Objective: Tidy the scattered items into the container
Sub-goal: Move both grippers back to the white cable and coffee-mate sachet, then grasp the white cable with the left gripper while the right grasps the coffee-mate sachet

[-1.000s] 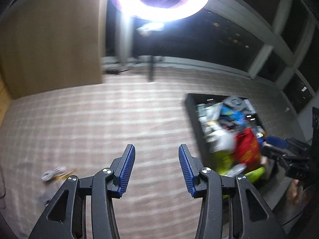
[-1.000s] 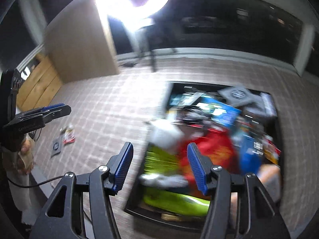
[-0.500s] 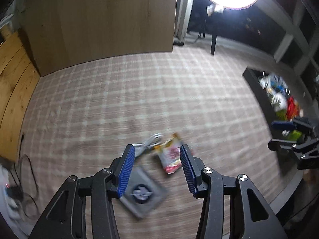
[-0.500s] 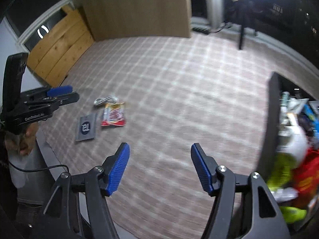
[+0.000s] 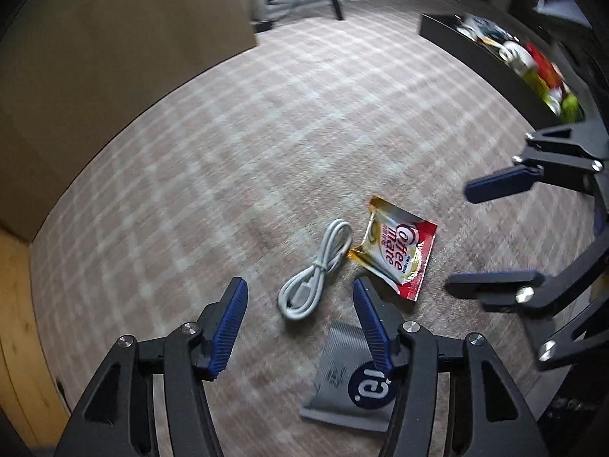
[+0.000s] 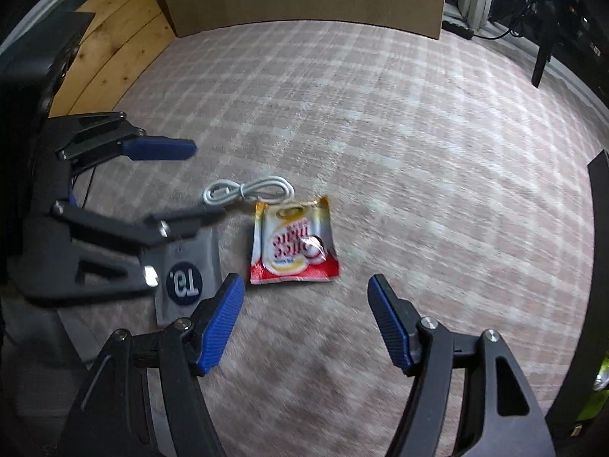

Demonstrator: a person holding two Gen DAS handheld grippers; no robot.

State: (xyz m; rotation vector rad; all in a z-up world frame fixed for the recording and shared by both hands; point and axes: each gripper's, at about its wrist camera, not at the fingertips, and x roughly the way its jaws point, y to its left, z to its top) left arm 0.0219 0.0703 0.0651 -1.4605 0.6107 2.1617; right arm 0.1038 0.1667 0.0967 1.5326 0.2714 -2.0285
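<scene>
- The grey packet is partly hidden behind a finger of the left gripper in the left wrist view, and partly behind that same gripper in the right wrist view; its small print is unreadable.
- The black container is blurred and runs off the right side in the left wrist view (its contents are only smears of red, white and green).
- The right wrist view cuts the container to a dark wall at the right edge.
- The coffee creamer sachet has blurred lettering in the right wrist view.
</scene>
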